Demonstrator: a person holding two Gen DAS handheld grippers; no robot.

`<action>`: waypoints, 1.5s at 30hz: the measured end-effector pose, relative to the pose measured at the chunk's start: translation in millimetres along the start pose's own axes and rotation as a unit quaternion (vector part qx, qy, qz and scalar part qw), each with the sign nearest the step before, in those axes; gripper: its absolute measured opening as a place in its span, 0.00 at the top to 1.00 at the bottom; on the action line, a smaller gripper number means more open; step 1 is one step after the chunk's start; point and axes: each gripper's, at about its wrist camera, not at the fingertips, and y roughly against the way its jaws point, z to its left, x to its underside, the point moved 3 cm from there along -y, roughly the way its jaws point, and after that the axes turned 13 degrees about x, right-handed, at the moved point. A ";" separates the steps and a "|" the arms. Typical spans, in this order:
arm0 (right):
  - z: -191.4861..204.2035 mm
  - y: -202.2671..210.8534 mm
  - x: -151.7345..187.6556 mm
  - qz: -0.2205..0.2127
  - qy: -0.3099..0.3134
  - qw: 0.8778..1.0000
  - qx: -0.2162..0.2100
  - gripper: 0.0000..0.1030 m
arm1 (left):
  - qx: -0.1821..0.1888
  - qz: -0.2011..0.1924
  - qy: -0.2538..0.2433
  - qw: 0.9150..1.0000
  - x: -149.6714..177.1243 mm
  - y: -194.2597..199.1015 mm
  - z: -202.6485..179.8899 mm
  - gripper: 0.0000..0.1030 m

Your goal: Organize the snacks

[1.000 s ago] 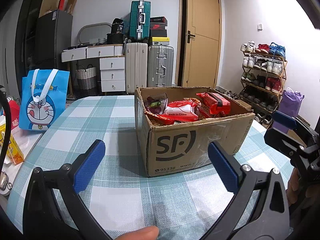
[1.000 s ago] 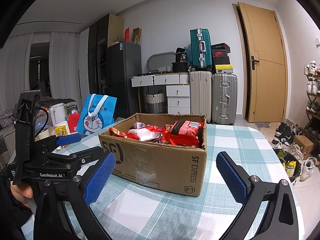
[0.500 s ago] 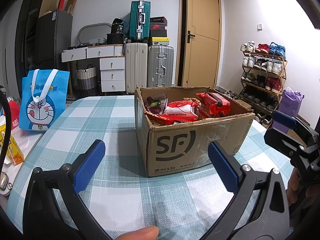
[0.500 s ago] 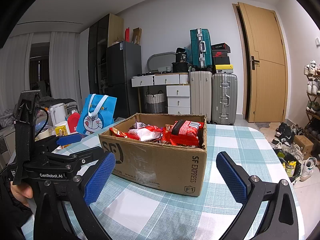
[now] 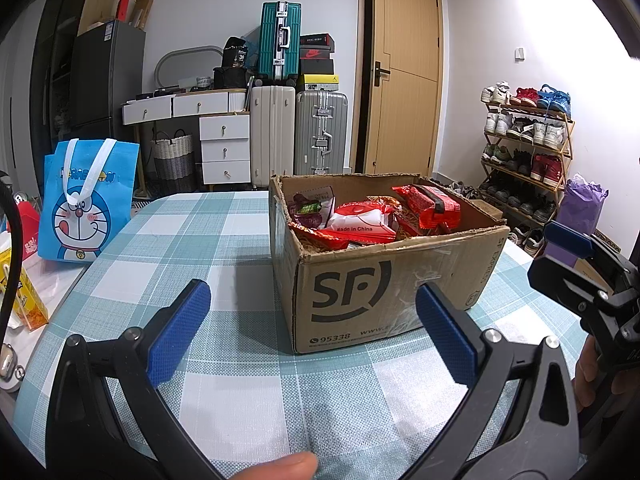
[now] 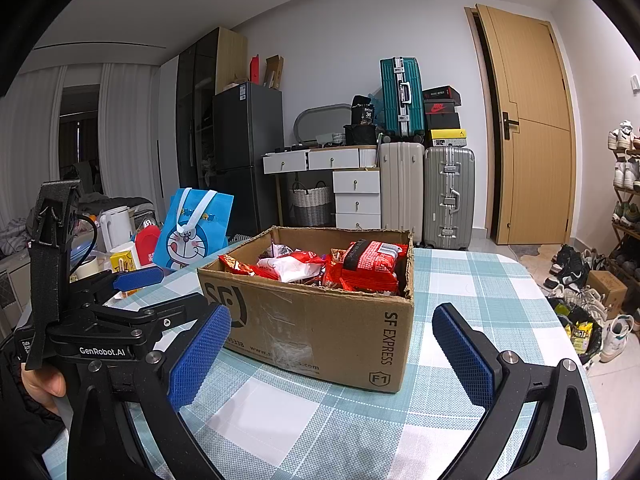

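A brown cardboard box [image 5: 384,292] [image 6: 320,328] printed with SF stands open-topped on the checked tablecloth [image 5: 224,384]. Inside lie several snack packets: red ones [image 5: 428,204] [image 6: 370,264], a white-and-red one [image 5: 360,222] and a purple one [image 5: 312,208]. My left gripper [image 5: 312,328] hovers open just before the box's near left corner, nothing between its blue pads [image 5: 178,332]. My right gripper [image 6: 334,352] is open too, facing the box's right corner, empty. Each gripper shows at the edge of the other's view.
A blue cartoon tote bag [image 5: 86,200] [image 6: 192,232] stands at the table's left, with a yellow carton [image 5: 24,300], a white kettle [image 6: 116,226] and cups beside it. Suitcases [image 5: 320,132], drawers and a door lie behind; a shoe rack [image 5: 524,148] stands at the right.
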 end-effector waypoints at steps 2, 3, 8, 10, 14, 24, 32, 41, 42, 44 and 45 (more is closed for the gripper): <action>0.0 0.0 0.0 0.000 0.000 1.000 0.000 0.00 | 0.000 0.000 0.000 1.000 0.0 0.0 0.0 0.01; 0.0 -0.1 0.0 0.000 0.000 1.000 0.000 0.00 | 0.000 0.000 0.000 1.000 0.1 -0.1 0.0 0.01; -0.1 -0.1 0.1 0.000 0.000 1.000 0.000 0.00 | 0.000 0.000 0.000 1.000 0.2 -0.1 0.1 0.01; 0.2 -0.4 0.1 0.000 0.000 1.000 0.000 0.00 | 0.000 0.000 0.000 1.000 0.2 -0.4 -0.1 0.01; 0.0 -0.2 0.1 0.000 0.000 1.000 0.000 0.00 | 0.000 0.000 0.000 1.000 0.3 -0.7 -0.3 0.01; 0.3 -0.4 0.1 0.000 0.000 1.000 0.000 0.00 | 0.000 0.000 0.000 1.000 0.5 -0.3 0.1 0.01; 0.2 -0.2 0.2 0.000 0.000 1.000 0.000 0.00 | 0.000 0.000 0.000 1.000 0.6 -0.5 0.0 0.01; 0.0 -0.1 0.2 0.000 0.000 1.000 0.000 0.00 | 0.001 -0.001 0.000 1.000 0.8 -0.5 0.0 0.01; 0.0 -0.1 0.2 0.000 0.000 1.000 0.000 0.00 | 0.000 -0.001 0.000 1.000 0.7 -0.3 0.2 0.01; 0.0 -0.2 0.2 0.000 0.000 1.000 0.000 0.00 | 0.001 -0.001 0.000 1.000 0.8 -1.0 -0.2 0.01; 0.0 -0.1 0.3 0.000 -0.001 1.000 0.000 0.00 | 0.000 -0.001 0.000 1.000 0.9 -0.3 0.1 0.01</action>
